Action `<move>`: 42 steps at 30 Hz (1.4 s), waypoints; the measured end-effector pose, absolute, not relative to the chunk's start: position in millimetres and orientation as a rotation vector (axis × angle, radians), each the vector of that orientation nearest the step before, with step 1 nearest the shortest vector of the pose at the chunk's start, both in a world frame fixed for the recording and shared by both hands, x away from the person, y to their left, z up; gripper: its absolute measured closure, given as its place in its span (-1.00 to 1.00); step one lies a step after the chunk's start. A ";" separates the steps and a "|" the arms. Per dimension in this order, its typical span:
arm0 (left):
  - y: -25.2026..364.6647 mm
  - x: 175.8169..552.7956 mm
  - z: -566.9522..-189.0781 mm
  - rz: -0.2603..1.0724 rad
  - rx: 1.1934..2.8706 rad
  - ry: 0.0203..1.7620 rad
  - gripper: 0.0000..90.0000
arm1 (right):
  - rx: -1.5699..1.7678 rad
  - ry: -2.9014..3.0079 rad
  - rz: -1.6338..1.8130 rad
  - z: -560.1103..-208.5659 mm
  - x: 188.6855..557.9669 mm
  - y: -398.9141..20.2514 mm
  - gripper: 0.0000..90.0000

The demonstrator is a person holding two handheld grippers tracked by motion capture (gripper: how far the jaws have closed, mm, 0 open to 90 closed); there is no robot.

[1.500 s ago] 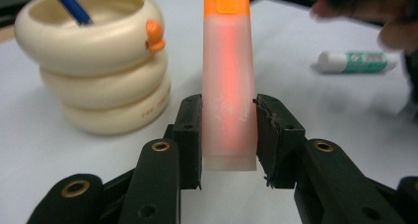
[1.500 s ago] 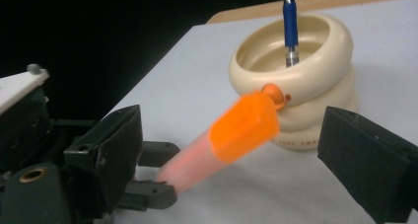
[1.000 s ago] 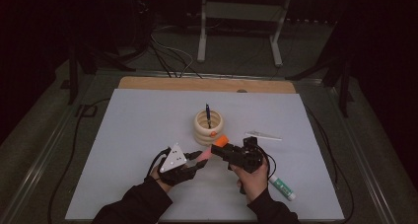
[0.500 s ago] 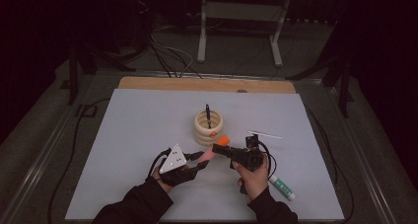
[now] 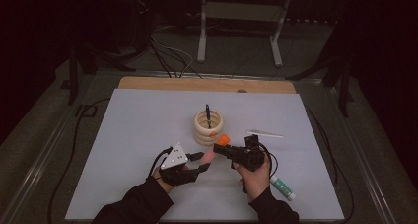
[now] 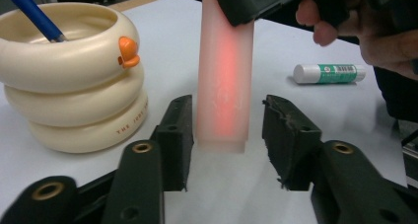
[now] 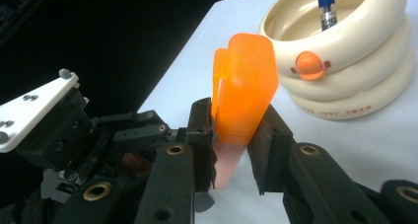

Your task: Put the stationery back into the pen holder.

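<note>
My black jaws squeeze an orange cap.

My right gripper (image 7: pixel 231 135) pinches the orange cap (image 7: pixel 244 88) from both sides, and a pale pink piece (image 7: pixel 227 164) sticks out under the cap, pointing down. The other gripper (image 7: pixel 106 135) sits close by on the left, with its white plate (image 7: pixel 37 108) on top. Behind the cap stands a cream ring holder (image 7: pixel 355 61) with a little orange beak (image 7: pixel 309 64) and a blue pen (image 7: pixel 325 4) inside it.

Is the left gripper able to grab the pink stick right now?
Probably yes. The pink stick, held by the right gripper, hangs between the left gripper pads, which have just been opening, with nothing in between.
</note>
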State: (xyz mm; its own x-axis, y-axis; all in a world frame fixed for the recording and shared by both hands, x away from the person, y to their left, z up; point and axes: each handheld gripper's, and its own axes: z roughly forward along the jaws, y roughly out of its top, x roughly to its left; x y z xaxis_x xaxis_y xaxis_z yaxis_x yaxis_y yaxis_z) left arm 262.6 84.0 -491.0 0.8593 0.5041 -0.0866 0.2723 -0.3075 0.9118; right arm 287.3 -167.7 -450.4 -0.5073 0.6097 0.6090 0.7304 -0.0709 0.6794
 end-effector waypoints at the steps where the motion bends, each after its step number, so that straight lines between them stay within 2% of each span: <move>1: 83.9 262.8 -490.9 0.256 1.910 0.581 0.21 | -1.500 -2.070 -1.643 -449.2 287.2 -168.3 0.62; 10: 82.2 264.3 -492.9 0.229 1.944 0.595 -0.04 | -1.485 -2.219 -1.668 -436.1 286.3 -171.5 0.62; 18: 82.7 266.9 -494.2 0.190 1.954 0.626 -0.08 | -1.482 -2.386 -1.697 -421.5 283.1 -171.5 0.62; 25: 81.4 268.0 -495.8 0.174 1.976 0.657 -0.22 | -1.456 -2.416 -1.724 -412.4 284.0 -175.3 0.62; 26: 81.3 268.2 -495.9 0.175 1.978 0.664 -0.31 | -1.452 -2.420 -1.733 -409.5 284.4 -176.9 0.62; 36: 80.7 269.7 -497.0 0.151 1.993 0.687 -0.51 | -1.426 -2.452 -1.763 -396.3 286.6 -180.3 0.62; 42: 80.8 271.4 -498.3 0.093 2.002 0.686 -0.65 | -1.409 -2.469 -1.787 -387.1 289.4 -181.4 0.62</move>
